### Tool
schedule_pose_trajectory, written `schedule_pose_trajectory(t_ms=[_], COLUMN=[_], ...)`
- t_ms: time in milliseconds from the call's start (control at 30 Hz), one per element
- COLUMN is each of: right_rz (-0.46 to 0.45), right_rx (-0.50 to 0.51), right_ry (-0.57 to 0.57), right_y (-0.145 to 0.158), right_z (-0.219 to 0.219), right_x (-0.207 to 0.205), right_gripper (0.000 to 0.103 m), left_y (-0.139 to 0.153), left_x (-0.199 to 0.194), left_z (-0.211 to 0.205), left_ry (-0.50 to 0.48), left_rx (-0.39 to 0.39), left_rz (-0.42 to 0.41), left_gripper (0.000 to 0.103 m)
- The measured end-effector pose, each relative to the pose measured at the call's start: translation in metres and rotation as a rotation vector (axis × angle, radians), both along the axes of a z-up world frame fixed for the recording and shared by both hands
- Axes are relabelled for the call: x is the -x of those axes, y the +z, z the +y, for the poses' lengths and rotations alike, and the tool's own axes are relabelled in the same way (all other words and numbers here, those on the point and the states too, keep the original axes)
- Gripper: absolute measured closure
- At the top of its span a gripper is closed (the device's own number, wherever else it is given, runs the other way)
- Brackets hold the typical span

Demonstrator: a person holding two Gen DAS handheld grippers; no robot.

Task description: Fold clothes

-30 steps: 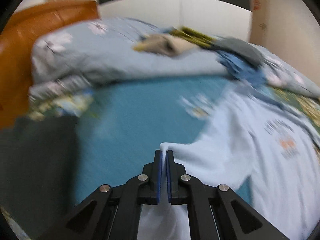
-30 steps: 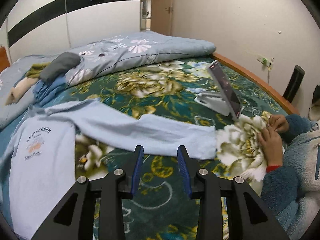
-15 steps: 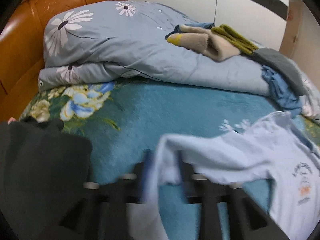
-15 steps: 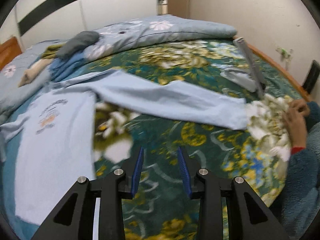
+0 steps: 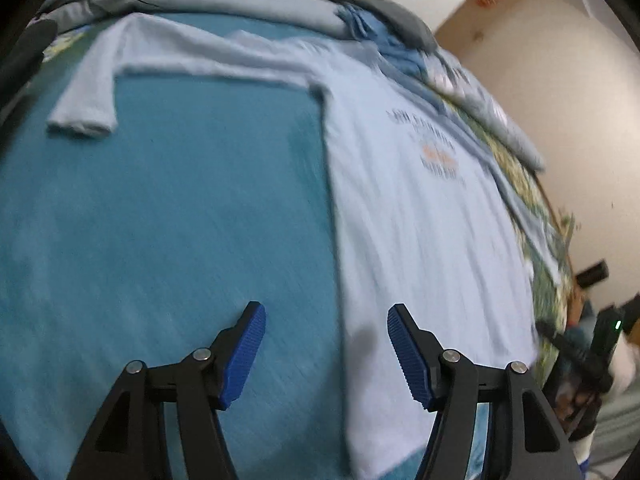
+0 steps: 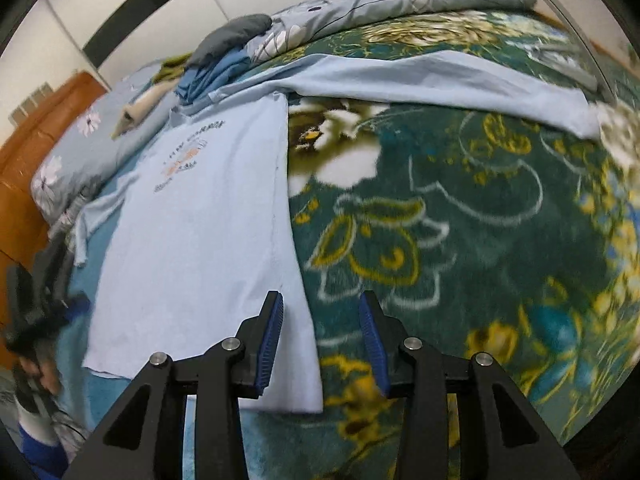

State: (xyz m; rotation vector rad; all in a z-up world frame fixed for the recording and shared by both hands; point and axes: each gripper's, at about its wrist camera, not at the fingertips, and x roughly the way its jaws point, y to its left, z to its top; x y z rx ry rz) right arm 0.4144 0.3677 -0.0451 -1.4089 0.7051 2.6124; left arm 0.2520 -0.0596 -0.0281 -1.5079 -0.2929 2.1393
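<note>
Flanking shirt [image 6: 188, 216]: quilt [image 6: 384, 4], blanket [image 6: 460, 240]

A big bed [image 6: 460, 240] holds everything. Its cover is plain blue on one side and dark green with big flowers on the other. A light blue shirt [image 6: 192, 220] lies flat on it, with both long sleeves spread out. A folded gray-blue quilt [image 6: 400, 4] with white flowers lies along the far side. More clothes [image 6: 224, 52] are heaped on it.

Blanket [image 6: 460, 240] right of the shirt [image 6: 208, 216] lies bare; piled clothes [image 6: 224, 52] crowd its collar end.
</note>
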Motion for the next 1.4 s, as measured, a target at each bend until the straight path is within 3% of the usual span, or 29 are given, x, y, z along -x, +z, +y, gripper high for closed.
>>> schedule_pose_trajectory(t_ms=[100,167,200,233,300,333,533,633,733,800,933,967,1033,1100,1233,1400], right_rz=[0.017,0.022,0.023,0.025,0.029,0.029,0.029,0.041,0.073,0.076,0.091,0.094,0.098,0.095,0.07,0.021], right_rx=[0.054,0.066,0.065,0.068,0.071,0.066,0.053,0.043,-0.001,-0.082,-0.221,-0.255,-0.324,-0.383,-0.484,-0.589], right_ry=[0.011,0.013,0.011,0.007,0.0,-0.002,0.028,0.056,0.067,0.069,0.134,0.152,0.191,0.245,0.336,0.442], right_y=[-0.003,-0.004,-0.005,-0.005,-0.006,-0.006,-0.006,0.002,0.019,0.032,0.055,0.059,0.063,0.065,0.062,0.048], right_z=[-0.003,-0.006,-0.006,-0.006,-0.005,-0.004,-0.005,-0.003,0.004,0.007,0.001,-0.004,-0.012,-0.023,-0.043,-0.066], right_x=[-0.009,-0.014,-0.015,-0.017,-0.021,-0.022,-0.019,-0.017,-0.004,0.019,0.084,0.099,0.129,0.164,0.227,0.295], right_gripper=[0.064,0.077,0.093,0.097,0.1,0.1,0.099,0.099,0.099,0.099,0.098,0.096,0.078,0.073,0.073,0.073], left_y=[0.005,0.004,0.003,0.003,0.004,0.005,0.007,0.018,0.037,0.047,0.06,0.062,0.065,0.063,0.051,0.029], left_x=[-0.016,-0.024,-0.027,-0.03,-0.036,-0.038,-0.039,-0.031,-0.011,0.008,0.065,0.078,0.106,0.134,0.183,0.202], left_z=[0.016,0.026,0.029,0.033,0.039,0.041,0.029,0.025,0.026,0.033,0.054,0.058,0.061,0.067,0.076,0.074], left_ry=[-0.052,-0.081,-0.086,-0.084,-0.086,-0.09,-0.099,-0.116,-0.113,-0.096,-0.02,0.002,0.054,0.11,0.155,0.207], left_rx=[0.01,-0.007,0.007,0.04,0.108,0.138,0.119,0.071,0.059,0.064,0.127,0.139,0.151,0.164,0.194,0.207], left_rz=[0.008,-0.006,-0.002,0.015,0.049,0.064,0.068,0.081,0.17,0.24,0.377,0.405,0.451,0.47,0.468,0.493], left_gripper=[0.037,0.037,0.043,0.048,0.075,0.078,0.081,0.079,0.069,0.056,0.045,0.042,0.037,0.035,0.031,0.031])
